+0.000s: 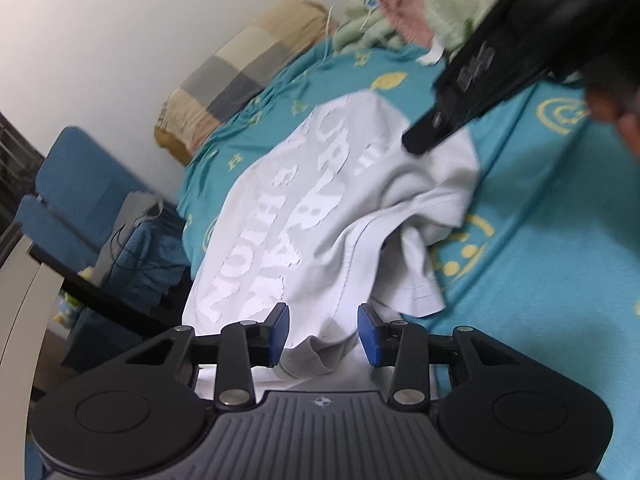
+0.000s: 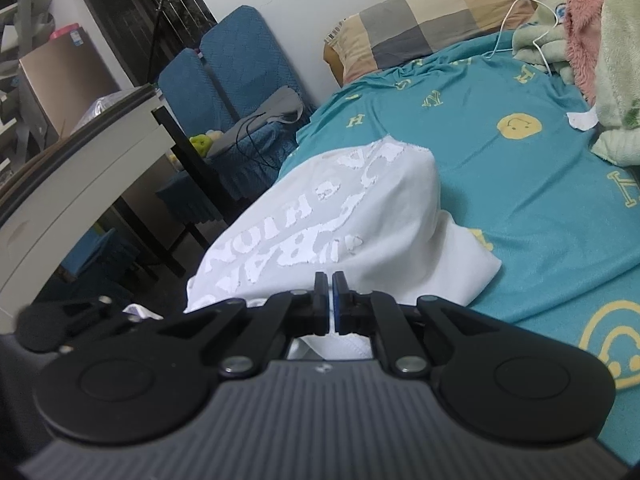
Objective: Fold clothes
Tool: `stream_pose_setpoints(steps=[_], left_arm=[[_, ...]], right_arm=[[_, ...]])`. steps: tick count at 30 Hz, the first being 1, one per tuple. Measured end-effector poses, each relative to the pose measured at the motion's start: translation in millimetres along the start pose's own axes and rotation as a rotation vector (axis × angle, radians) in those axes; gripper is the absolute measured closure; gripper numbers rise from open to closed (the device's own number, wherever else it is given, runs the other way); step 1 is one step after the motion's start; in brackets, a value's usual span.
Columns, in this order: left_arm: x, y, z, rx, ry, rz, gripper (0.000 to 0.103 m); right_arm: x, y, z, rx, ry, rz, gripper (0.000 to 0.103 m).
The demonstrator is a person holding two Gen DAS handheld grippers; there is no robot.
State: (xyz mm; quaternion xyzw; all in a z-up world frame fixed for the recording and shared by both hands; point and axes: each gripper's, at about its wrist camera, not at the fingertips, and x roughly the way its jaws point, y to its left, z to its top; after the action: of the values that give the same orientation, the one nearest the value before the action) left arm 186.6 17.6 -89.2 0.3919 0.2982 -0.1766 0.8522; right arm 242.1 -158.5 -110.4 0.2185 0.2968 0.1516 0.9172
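Observation:
A white T-shirt (image 1: 312, 216) with raised white lettering lies partly folded on the teal bedsheet (image 1: 540, 264). My left gripper (image 1: 323, 332) is open, its blue pads on either side of the shirt's grey-ribbed collar area at the near edge. My right gripper (image 2: 330, 304) is shut on the white T-shirt (image 2: 360, 216), pinching a fold of its fabric and holding it raised. In the left wrist view the right gripper (image 1: 424, 136) shows as a blurred black shape over the shirt's far corner.
A checked pillow (image 2: 420, 28) lies at the head of the bed by the wall. A pile of green and pink fleece clothes (image 2: 600, 48) sits at the back right. Blue folded cushions (image 2: 232, 76) and a white desk (image 2: 80, 184) stand beside the bed on the left.

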Motion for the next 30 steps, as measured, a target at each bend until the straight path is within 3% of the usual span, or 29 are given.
stream_pose_setpoints(steps=[7,9,11,16,18,20,23,29,30], left_arm=[[13.7,5.4,-15.2,-0.031,0.058,0.043,0.065],[11.5,14.3,-13.5,-0.098,0.047,0.03,0.089],[2.8,27.8,-10.2,-0.182,0.012,0.032,0.1],[-36.5,76.5,-4.5,-0.471,-0.138,0.048,0.103],[-50.1,84.2,-4.9,-0.512,-0.171,0.037,0.103],[-55.0,86.0,-6.3,-0.5,-0.179,0.009,0.103],[-49.4,69.8,-7.0,-0.396,-0.17,-0.039,0.1],[-20.3,17.5,-4.1,-0.186,-0.156,-0.08,0.073],[-13.0,8.7,-3.3,-0.158,-0.153,-0.086,0.065]], right_arm=[[6.1,1.5,-5.6,-0.014,0.026,-0.026,0.096],[6.9,3.0,-6.6,-0.025,0.03,-0.029,0.096],[7.4,5.4,-7.4,-0.042,0.035,-0.031,0.096],[4.4,12.1,-8.7,-0.09,0.026,-0.033,0.096],[4.3,16.6,-10.1,-0.12,0.026,-0.032,0.096],[5.6,20.1,-12.5,-0.148,0.033,-0.037,0.096],[9.9,20.4,-16.7,-0.163,0.057,-0.054,0.096],[12.9,14.4,-18.0,-0.137,0.075,-0.083,0.096],[12.5,12.5,-17.1,-0.123,0.074,-0.084,0.096]])
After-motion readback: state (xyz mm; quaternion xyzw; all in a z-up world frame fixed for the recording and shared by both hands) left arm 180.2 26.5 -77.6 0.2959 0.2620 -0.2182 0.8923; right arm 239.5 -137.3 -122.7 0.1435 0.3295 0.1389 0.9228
